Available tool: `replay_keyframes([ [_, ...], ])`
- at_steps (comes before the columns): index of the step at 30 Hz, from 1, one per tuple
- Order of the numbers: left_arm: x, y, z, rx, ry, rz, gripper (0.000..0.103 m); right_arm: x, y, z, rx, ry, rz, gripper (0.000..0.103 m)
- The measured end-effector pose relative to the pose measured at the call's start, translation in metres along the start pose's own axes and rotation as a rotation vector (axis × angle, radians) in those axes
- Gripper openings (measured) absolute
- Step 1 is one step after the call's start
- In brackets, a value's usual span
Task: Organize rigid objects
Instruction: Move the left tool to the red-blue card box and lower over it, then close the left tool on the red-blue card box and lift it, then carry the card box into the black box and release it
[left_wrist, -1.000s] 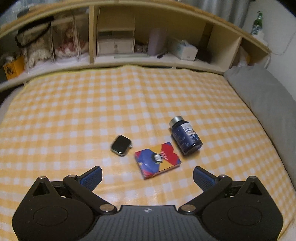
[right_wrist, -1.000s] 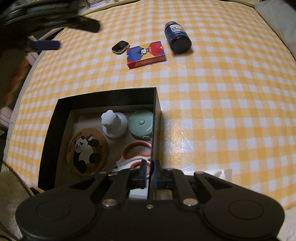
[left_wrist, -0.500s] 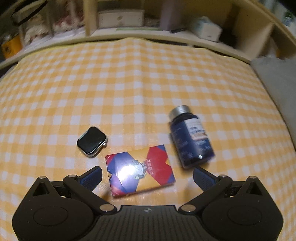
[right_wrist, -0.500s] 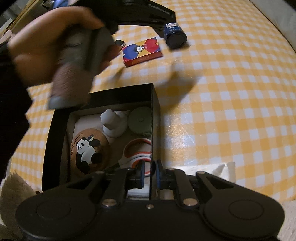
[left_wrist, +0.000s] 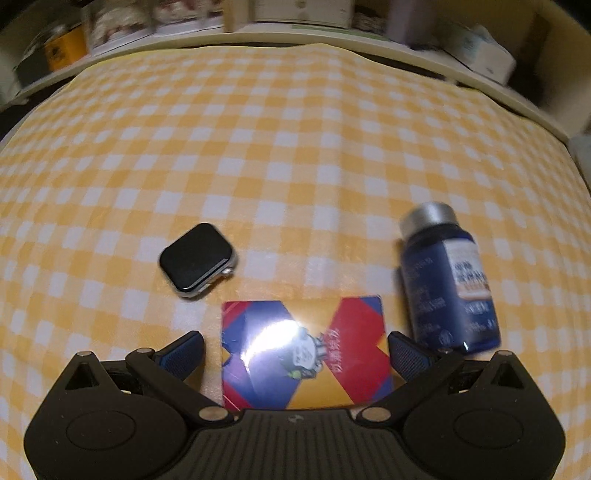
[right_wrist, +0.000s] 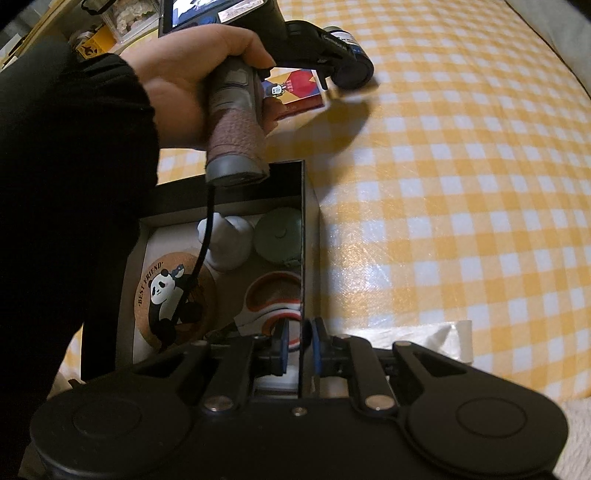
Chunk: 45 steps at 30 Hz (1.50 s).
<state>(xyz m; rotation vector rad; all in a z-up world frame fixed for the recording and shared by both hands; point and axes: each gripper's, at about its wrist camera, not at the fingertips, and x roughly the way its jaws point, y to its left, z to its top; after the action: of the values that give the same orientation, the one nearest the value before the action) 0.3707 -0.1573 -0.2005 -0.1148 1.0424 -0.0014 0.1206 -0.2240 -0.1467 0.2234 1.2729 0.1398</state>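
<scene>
Three small things lie on the yellow checked cloth (left_wrist: 295, 155) in the left wrist view. A smartwatch body (left_wrist: 197, 260) sits left of the middle. A blue bottle (left_wrist: 448, 291) with a silver cap lies on its side at the right. A shiny card box (left_wrist: 304, 350) in red, blue and yellow lies flat at the bottom middle.

The left gripper (left_wrist: 295, 349) has its fingers (left_wrist: 183, 350) wide apart. The card box sits between them, and the pads do not touch it.

In the right wrist view, a hand (right_wrist: 184, 79) with a black sleeve (right_wrist: 70, 184) holds the left gripper's handle at the upper left. The card box (right_wrist: 295, 88) and the bottle (right_wrist: 351, 55) lie just past it near the top.

A black box (right_wrist: 303, 206) sits at the lower left of this view. Inside it are a round panda coaster (right_wrist: 173, 295), a white figure (right_wrist: 231, 240), a pale green round case (right_wrist: 277, 238) and an orange and white ring shape (right_wrist: 275, 291).

The right gripper (right_wrist: 298, 345) is at the bottom middle. Its fingers are close together, pinching the thin right wall of the black box.
</scene>
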Motion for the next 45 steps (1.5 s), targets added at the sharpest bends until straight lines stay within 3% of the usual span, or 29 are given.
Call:
replay_keyframes([
  [5, -0.001, 0.007, 0.0, -0.022, -0.016, -0.02, 0.091, 0.0, 0.0, 0.001, -0.001, 0.002, -0.001, 0.015],
  [19, -0.022, 0.031, -0.001, -0.009, -0.016, -0.042, 0.09, 0.003, -0.002, 0.0, -0.012, 0.011, -0.006, 0.013],
  [21, -0.035, 0.038, 0.001, 0.008, -0.029, -0.055, 0.09, 0.004, -0.003, 0.0, -0.013, 0.013, -0.012, 0.008],
  [32, -0.127, 0.066, -0.002, 0.161, -0.146, -0.126, 0.09, 0.005, -0.004, 0.002, -0.034, 0.015, -0.015, 0.007],
  [38, -0.185, 0.088, -0.024, 0.235, -0.186, -0.177, 0.09, 0.004, -0.002, 0.001, -0.04, 0.013, -0.016, 0.007],
  [45, -0.233, 0.119, -0.053, 0.238, -0.198, -0.204, 0.09, 0.001, 0.001, -0.002, -0.053, 0.003, -0.022, 0.007],
])
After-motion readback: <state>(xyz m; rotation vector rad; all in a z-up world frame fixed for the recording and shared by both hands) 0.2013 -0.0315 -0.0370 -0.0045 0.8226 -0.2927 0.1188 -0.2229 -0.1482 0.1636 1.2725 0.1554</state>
